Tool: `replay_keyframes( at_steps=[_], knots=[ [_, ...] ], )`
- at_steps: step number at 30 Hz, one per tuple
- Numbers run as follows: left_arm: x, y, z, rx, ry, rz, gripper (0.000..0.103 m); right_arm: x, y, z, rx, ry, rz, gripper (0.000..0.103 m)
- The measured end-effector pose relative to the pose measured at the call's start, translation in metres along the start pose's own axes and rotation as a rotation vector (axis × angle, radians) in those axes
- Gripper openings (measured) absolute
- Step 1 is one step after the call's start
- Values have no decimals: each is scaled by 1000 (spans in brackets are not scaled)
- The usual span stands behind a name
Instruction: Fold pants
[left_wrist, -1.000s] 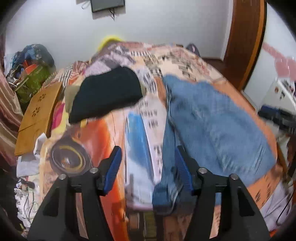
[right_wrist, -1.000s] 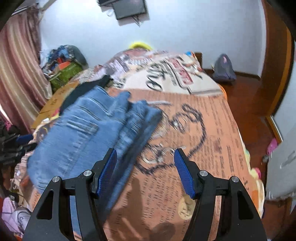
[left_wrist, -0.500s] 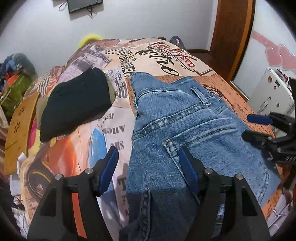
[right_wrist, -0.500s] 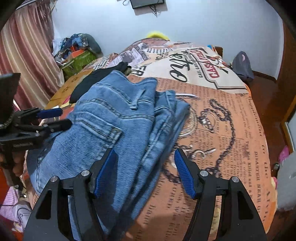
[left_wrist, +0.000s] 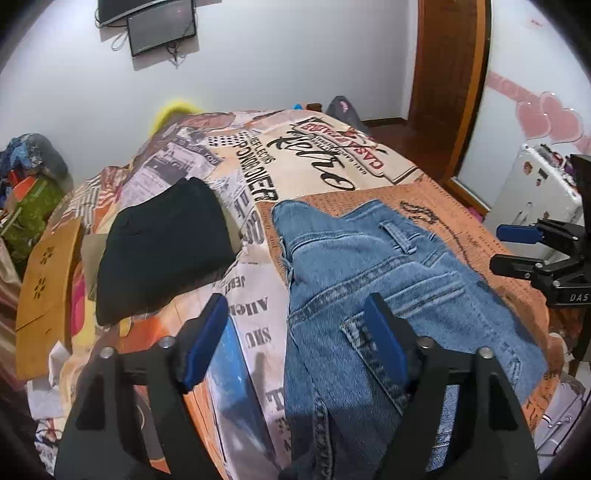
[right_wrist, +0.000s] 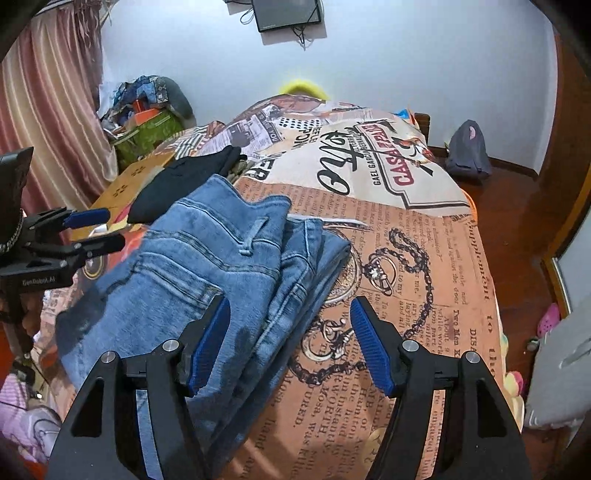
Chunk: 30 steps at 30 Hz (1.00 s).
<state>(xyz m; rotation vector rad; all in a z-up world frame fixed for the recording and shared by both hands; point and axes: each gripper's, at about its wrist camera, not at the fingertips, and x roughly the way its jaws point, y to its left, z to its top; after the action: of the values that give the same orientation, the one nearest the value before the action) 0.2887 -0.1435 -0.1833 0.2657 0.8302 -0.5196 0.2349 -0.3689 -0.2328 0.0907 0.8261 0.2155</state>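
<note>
Blue jeans lie folded on the printed bedspread, back pocket up, with stacked layers along their right edge. My left gripper hovers over the jeans' left seam, its jaws opening; cloth lies under the gap but the pads press on nothing. My right gripper hangs over the jeans' right folded edge, its jaws also opening and gripping nothing. Each gripper shows in the other's view: the right gripper at the frame's right side, the left gripper at the frame's left side.
A folded black garment lies on the bed left of the jeans. A wooden board leans at the bed's left side, by a clutter pile and a curtain. A white case stands to the right, and a grey bag sits on the floor.
The left gripper has swung right, from over the bare bedspread to over the jeans, and its jaws stand wider. The right gripper has shifted left over the jeans' folded edge.
</note>
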Motion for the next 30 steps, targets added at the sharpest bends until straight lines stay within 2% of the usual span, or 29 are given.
replay_keyframes(
  at_steps=[5, 8, 11, 17, 19, 21, 27, 30],
  knots=[
    [14, 10, 0, -37, 55, -72, 79, 3, 1, 7, 31, 31, 24, 65],
    [27, 17, -4, -77, 115, -159, 79, 9, -1, 7, 74, 59, 76, 65],
    [39, 18, -8, -84, 157, -191, 79, 21, -5, 4, 118, 99, 127, 65],
    [55, 24, -10, -135, 194, -287, 79, 50, -16, -5, 187, 188, 176, 67],
    [60, 29, -9, -157, 211, -317, 83, 53, -23, -6, 219, 193, 200, 71],
    [68, 35, -9, -190, 241, -331, 93, 58, -30, -6, 247, 203, 228, 72],
    [87, 45, -11, -276, 293, -429, 95, 73, -38, -5, 283, 224, 287, 80],
    [95, 47, -8, -290, 309, -461, 100, 79, -43, -5, 298, 232, 305, 85]
  ],
)
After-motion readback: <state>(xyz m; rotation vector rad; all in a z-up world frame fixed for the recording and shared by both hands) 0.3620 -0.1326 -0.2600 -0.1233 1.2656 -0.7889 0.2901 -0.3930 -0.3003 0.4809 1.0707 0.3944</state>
